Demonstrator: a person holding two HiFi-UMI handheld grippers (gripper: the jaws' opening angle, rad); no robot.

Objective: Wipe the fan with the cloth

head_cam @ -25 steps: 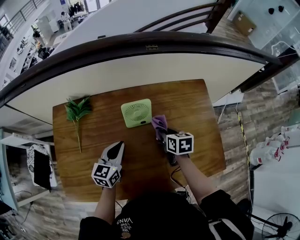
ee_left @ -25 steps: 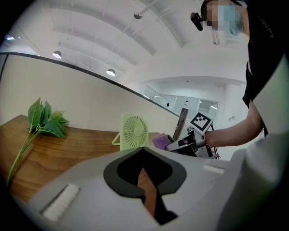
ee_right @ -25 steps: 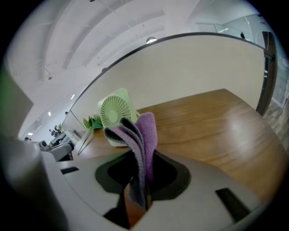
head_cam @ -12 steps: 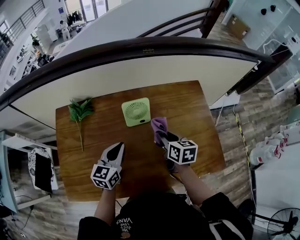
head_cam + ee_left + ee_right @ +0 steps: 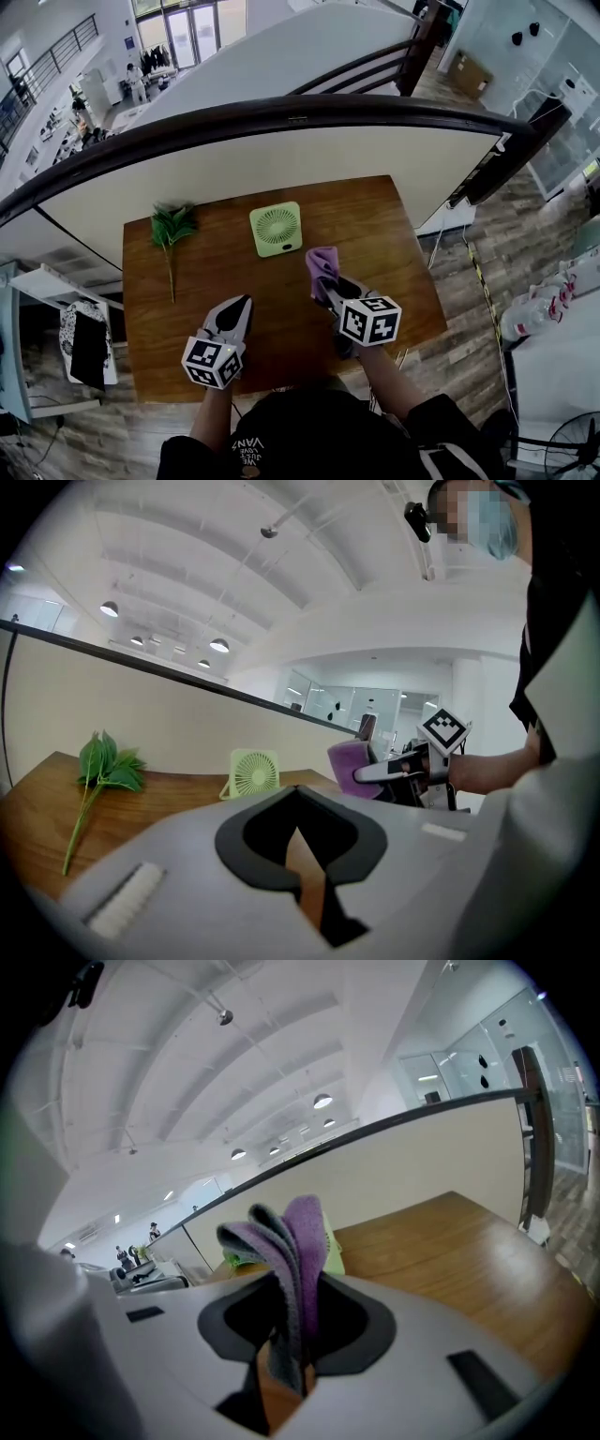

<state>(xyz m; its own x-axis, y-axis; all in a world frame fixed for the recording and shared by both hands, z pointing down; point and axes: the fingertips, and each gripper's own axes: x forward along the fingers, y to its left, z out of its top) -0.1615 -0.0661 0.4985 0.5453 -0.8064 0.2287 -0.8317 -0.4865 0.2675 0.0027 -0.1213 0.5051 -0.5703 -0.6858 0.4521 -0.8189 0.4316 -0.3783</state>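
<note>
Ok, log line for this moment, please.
right gripper: shut on purple cloth | left gripper: shut, empty | fan: upright, untouched

Fan on table — sprig to left, cloth right.

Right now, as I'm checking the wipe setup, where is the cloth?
Head view: the cloth is pinched in the right gripper over the table, just right of the fan and nearer than it.

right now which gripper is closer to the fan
Right. The right gripper, shut on the cloth, is just off the fan's near right corner. The left gripper, shut and empty, is farther back toward the person and slightly left of the fan.
</note>
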